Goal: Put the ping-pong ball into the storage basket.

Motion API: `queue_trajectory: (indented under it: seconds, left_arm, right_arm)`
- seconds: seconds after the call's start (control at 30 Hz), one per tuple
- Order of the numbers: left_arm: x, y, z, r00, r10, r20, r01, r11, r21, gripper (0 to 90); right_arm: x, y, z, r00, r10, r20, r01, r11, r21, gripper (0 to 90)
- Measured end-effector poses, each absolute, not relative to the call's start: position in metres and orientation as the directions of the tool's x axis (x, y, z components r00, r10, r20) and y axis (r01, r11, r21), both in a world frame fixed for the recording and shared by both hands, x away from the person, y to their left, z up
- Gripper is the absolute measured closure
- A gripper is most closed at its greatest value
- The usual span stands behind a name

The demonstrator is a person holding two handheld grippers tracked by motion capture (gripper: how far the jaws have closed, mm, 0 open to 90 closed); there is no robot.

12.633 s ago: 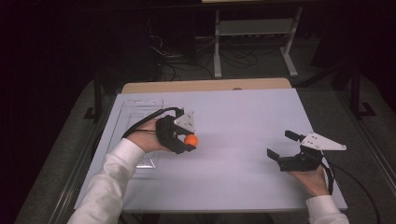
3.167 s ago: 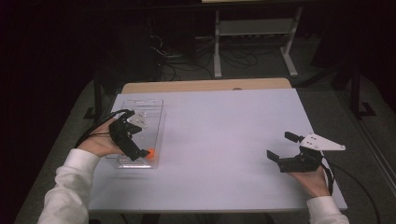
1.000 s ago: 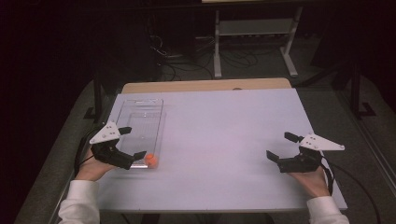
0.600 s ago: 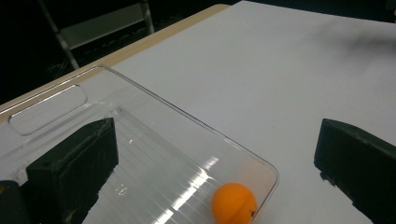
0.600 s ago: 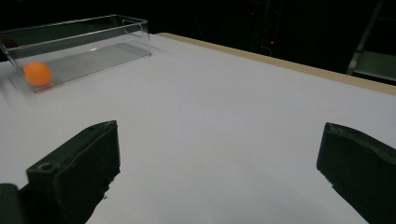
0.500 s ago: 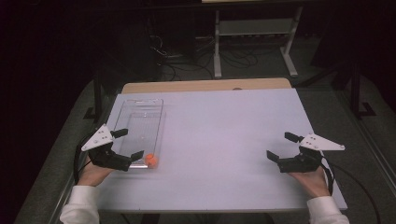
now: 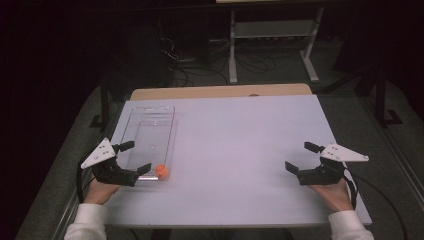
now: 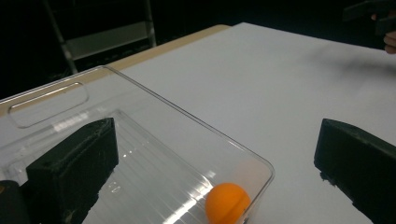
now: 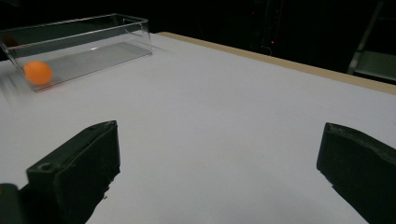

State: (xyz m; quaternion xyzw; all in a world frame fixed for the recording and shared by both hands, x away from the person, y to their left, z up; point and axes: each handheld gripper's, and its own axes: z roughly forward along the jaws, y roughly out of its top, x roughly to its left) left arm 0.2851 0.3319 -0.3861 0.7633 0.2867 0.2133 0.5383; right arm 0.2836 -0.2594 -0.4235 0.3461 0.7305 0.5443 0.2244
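An orange ball (image 7: 161, 171) (image 8: 227, 204) (image 9: 38, 73) lies inside a clear plastic bin (image 7: 148, 127) (image 8: 154, 116) (image 9: 93, 28), in the bin's near right corner. My left gripper (image 7: 134, 157) hovers at the bin's near left corner, open, with nothing between its jaws; the ball is a little to its right. My right gripper (image 7: 301, 157) rests near the table's front right, open and empty, far from the bin. In the left gripper view one jaw hangs over the bin and the other over bare table.
The white table (image 7: 240, 150) (image 9: 210, 107) has a wooden strip (image 7: 220, 92) along its far edge. Beyond it stand a metal frame (image 7: 270, 35) and floor cables. The table's left edge lies close beside the bin.
The left gripper carried the ball from mid-table to the bin, let it go there, and has drawn back toward the front left corner. The right gripper has stayed put.
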Motion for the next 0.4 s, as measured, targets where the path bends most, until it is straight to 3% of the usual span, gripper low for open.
queue_trajectory:
  seconds: [0.4]
  left_arm:
    - [0.2816, 0.3335, -0.3926, 0.710, 0.704, 0.027, 0.188, -0.226, 0.956, 0.0]
  right_arm:
    - [0.2823, -0.2599, -0.4244, -0.658, 0.751, 0.049, 0.266, 0.170, 0.949, 0.0]
